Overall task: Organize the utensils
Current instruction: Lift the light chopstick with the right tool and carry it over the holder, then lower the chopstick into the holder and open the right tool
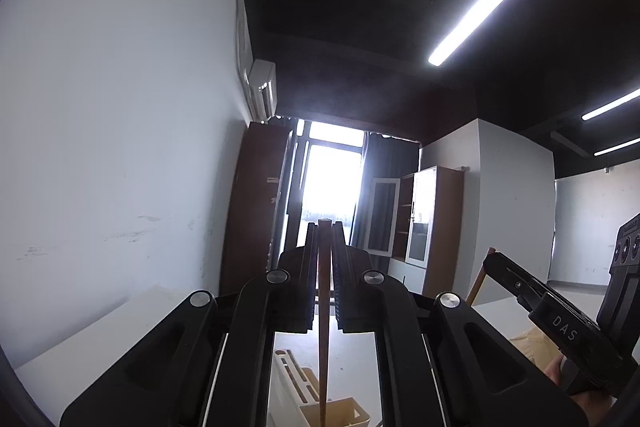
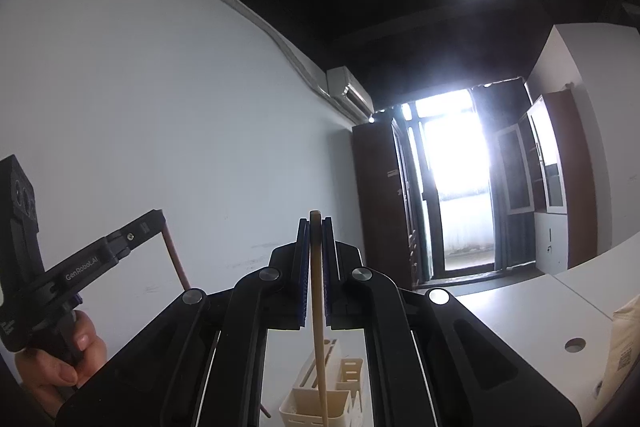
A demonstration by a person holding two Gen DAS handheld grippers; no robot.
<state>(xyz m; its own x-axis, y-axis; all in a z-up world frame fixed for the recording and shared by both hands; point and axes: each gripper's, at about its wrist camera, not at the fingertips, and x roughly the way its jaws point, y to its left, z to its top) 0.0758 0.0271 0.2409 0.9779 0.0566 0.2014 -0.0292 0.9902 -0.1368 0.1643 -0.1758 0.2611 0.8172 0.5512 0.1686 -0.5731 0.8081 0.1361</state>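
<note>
My left gripper is shut on a dark brown chopstick that hangs down from the jaws toward a cream utensil holder on the white table. My right gripper is shut on a pale wooden chopstick, whose lower end reaches into the cream utensil holder. The left gripper also shows at the left of the right wrist view, holding the brown chopstick. The right gripper's body shows at the right of the left wrist view.
The white table runs along a white wall. A beige bag sits at the table's right. Brown cabinets and a bright balcony door stand at the room's far end.
</note>
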